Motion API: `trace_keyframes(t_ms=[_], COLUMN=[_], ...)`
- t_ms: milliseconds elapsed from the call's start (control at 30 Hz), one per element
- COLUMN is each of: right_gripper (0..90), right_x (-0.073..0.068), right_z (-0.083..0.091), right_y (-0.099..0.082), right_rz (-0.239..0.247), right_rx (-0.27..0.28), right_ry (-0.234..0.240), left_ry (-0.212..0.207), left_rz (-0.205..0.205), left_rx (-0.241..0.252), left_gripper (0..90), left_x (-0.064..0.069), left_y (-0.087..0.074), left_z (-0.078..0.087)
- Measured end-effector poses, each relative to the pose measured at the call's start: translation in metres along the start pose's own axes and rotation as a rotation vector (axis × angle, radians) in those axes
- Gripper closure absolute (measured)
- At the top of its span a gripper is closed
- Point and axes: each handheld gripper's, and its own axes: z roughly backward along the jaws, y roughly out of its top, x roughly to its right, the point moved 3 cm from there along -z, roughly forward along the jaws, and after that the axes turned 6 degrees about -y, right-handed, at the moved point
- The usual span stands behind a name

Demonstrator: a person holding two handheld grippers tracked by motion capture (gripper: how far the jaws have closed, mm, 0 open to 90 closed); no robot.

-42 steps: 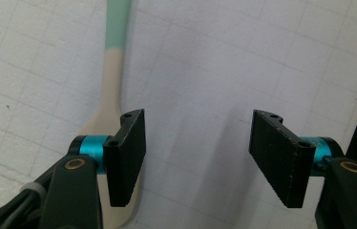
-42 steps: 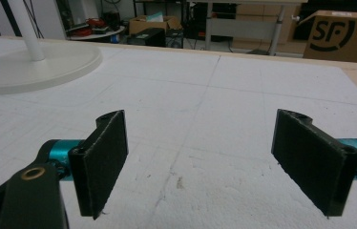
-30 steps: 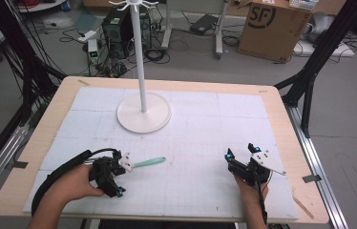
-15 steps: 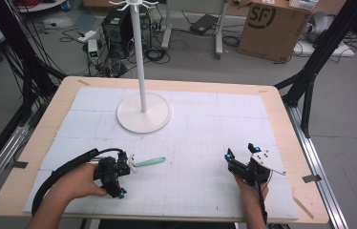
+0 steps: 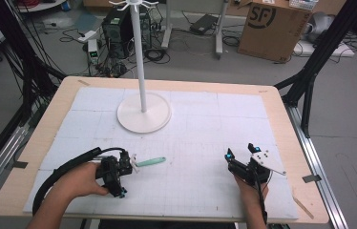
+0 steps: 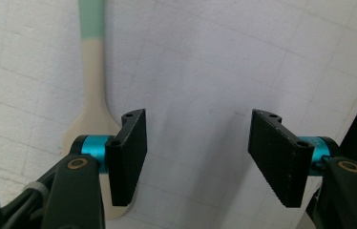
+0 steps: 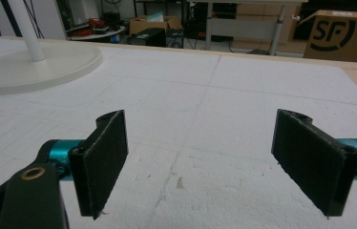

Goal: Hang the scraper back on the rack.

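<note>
Left gripper (image 5: 128, 168): I see it low on the white mat (image 5: 205, 143) at the near left, jaws spread wide with bare mat between them, pinching nothing.
Spoon (image 6: 92, 86): cream bowl and mint-green handle, lying flat on the mat. In the left gripper view its bowl sits outside my left jaw, partly hidden under it; I cannot tell if they touch. From above (image 5: 150, 162) the handle points away to the right.
Right gripper (image 5: 240, 160): near right of the mat, jaws parted wide and empty, well apart from the spoon.
Stand (image 5: 144, 112): white pole on a round base, far centre-left of the mat.
Cardboard box (image 5: 268, 28): on the floor beyond the table.
</note>
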Motion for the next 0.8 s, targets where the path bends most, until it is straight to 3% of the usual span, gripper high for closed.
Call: trace_keyframes(t_ms=[400, 800], right_gripper=[19.0, 19.0], right_x=[0.0, 0.0], right_z=[0.0, 0.0], right_y=[0.0, 0.0], right_rz=[-0.003, -0.003], right_rx=[-0.003, -0.004], right_ry=[0.001, 0.002], left_ry=[0.002, -0.004], left_rz=[0.008, 0.011], left_rx=[-0.02, -0.033], left_gripper=[39.0, 39.4], left_x=[-0.008, -0.024], left_y=[0.008, 0.017], left_z=[0.006, 0.011])
